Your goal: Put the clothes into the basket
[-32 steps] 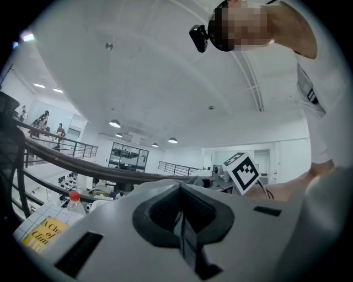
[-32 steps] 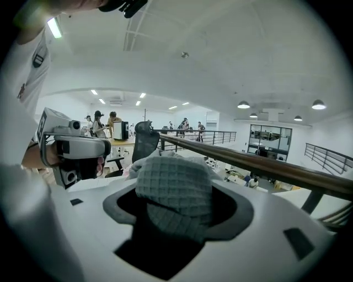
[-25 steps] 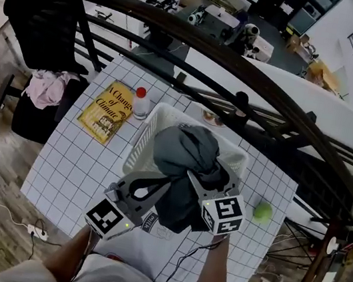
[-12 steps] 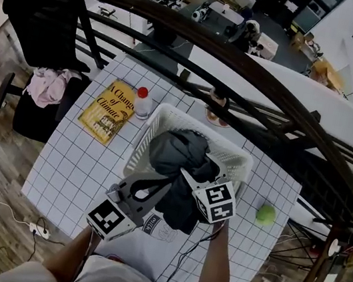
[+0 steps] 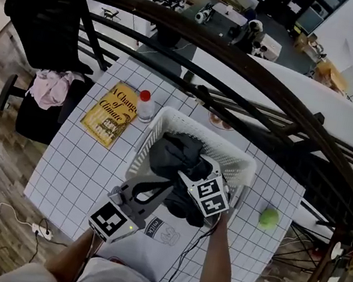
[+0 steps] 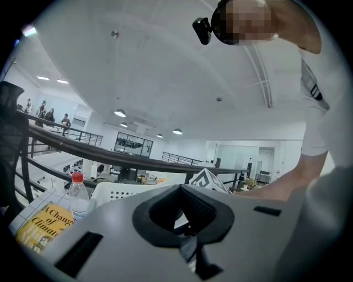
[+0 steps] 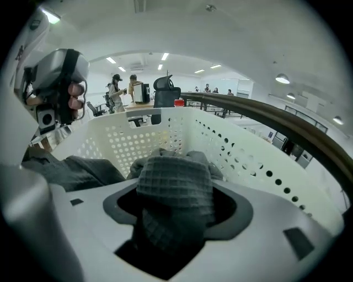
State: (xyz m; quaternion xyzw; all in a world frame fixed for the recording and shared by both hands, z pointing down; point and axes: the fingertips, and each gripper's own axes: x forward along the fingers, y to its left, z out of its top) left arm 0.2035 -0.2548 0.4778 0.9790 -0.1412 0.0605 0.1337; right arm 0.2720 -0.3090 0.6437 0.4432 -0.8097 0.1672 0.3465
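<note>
Well to the left of the basket (image 5: 161, 122), off the table (image 5: 67, 168), a pink cloth (image 5: 49, 87) lay bunched on a dark chair (image 5: 28, 119). Nearer the basket's left side a yellow book (image 5: 108, 118) lay flat on the table, its cover reading "A Change of Climate". A clear bottle (image 5: 145, 106) with a red cap stood upright just beside the basket's far-left corner.

At the basket's near-left corner the left gripper (image 5: 165, 186) hung roughly level over the table. Its jaws were pressed together with nothing between them, and a bare forearm ran back from it toward the person. Just in front of the basket's near side, a white garment (image 5: 162, 232) lay flat on the table; its dark print was too small to read.

The grey garment (image 5: 175, 157) sat bunched inside the basket. Its long axis ran from the basket's middle toward the near wall, and its near end covered that rim. The right gripper (image 5: 193, 179) tilted down into the basket from the near side and pinched a fold of this waffle-textured cloth, which kept its jaws partly apart. The right forearm stretched straight toward the basket.

To the right of the basket, apart from it, a green ball (image 5: 269, 219) rested on the table.
</note>
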